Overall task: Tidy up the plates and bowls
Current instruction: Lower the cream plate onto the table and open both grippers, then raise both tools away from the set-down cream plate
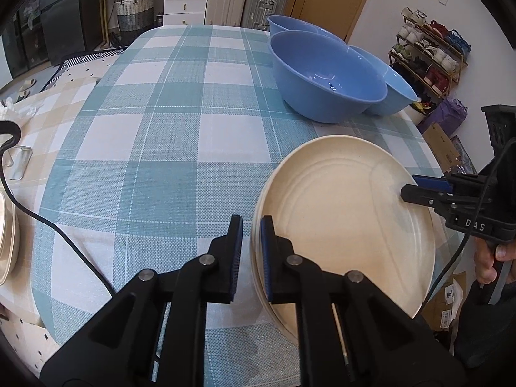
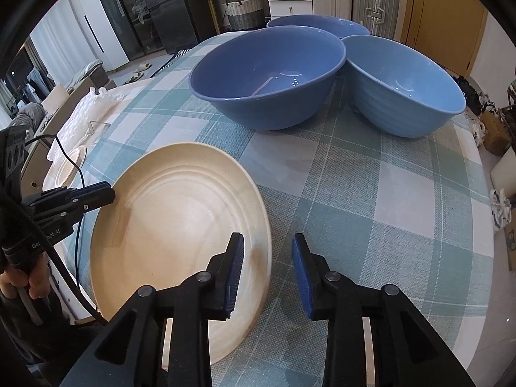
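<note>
Your left gripper is pinching the cream plate by its rim, one pad under, one pad on the inner face. In the left wrist view it looks like two stacked rims there, so you may be holding more than one plate; can't confirm.

Your right gripper is spread. The plate's opposite rim sits between its pads, but they don't press on it. So the left alone carries the plate.

Plate position: tilted, near side of the three blue bowls, over the checked tablecloth. Whether its low edge touches the cloth I can't tell. The bowls sit clustered, rims touching or nearly so. Another cream plate lies well left of the held one, off the checked cloth.

Handling, my read:
- Plate is stiff and smooth, probably light plastic or bamboo fibre. A rim pinch on one side will let it pivot, so keep it tilted low and move slowly.
- Best hold is deep on the rim, pads past the raised lip.
- Bowls look glossy and slick, with a thin wall. Take one by the rim, one pad inside, one outside. Lift straight up so it doesn't drag its neighbours.
</note>
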